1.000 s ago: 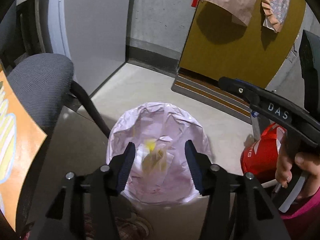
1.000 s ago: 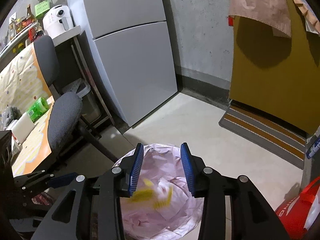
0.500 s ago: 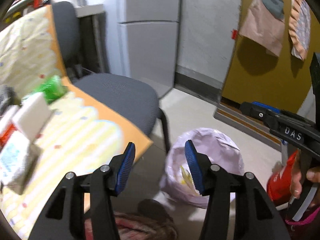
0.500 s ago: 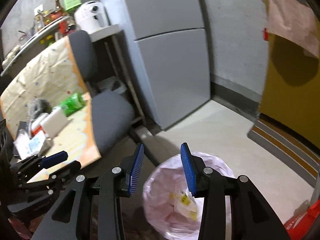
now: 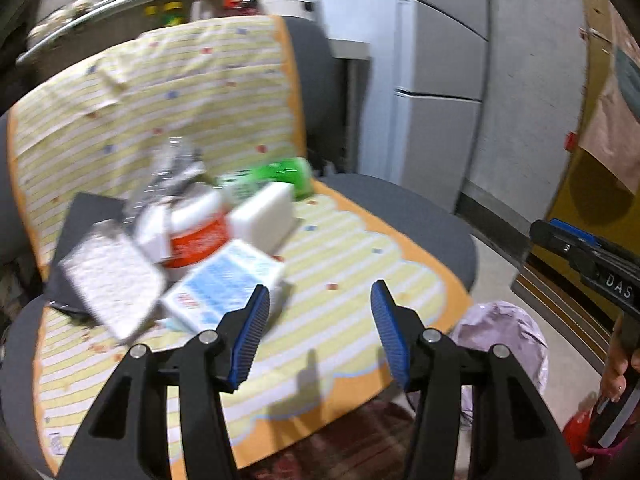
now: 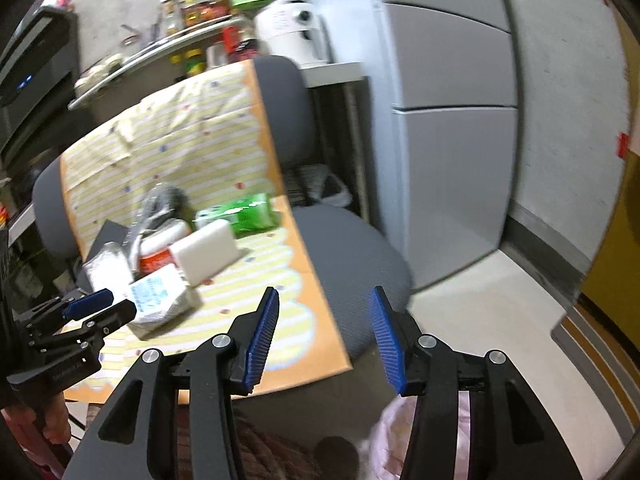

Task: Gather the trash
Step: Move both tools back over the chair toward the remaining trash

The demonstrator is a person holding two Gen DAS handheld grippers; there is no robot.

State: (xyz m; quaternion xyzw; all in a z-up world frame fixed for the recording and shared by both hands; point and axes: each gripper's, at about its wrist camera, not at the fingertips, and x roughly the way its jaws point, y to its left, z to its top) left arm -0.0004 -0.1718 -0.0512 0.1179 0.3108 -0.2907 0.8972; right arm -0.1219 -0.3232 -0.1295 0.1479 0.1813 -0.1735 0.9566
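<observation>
A pile of trash lies on a striped yellow cloth [image 5: 340, 264] over a grey chair: a blue-and-white carton [image 5: 224, 288], a white block [image 5: 262, 216], a red-and-white tub [image 5: 196, 236], a green packet [image 5: 280, 174], a white pouch [image 5: 112, 280] and crumpled clear wrap [image 5: 172, 168]. The pile also shows in the right wrist view, with the carton [image 6: 160, 292] nearest. My left gripper [image 5: 320, 332] is open and empty above the cloth, just right of the carton. My right gripper [image 6: 324, 336] is open and empty over the chair's front edge. The pink-lined bin [image 5: 504, 340] stands on the floor at right.
A grey fridge [image 6: 452, 128] stands behind the chair. A shelf [image 6: 160, 48] with bottles and a white appliance [image 6: 288, 32] runs along the back wall. A yellow door [image 5: 600, 160] and a striped mat [image 6: 596, 340] are at the right. A red bag [image 5: 576, 432] sits by the bin.
Both grippers have swung left and up from over the bin to face the chair and its pile of trash. Both have stayed open and empty.
</observation>
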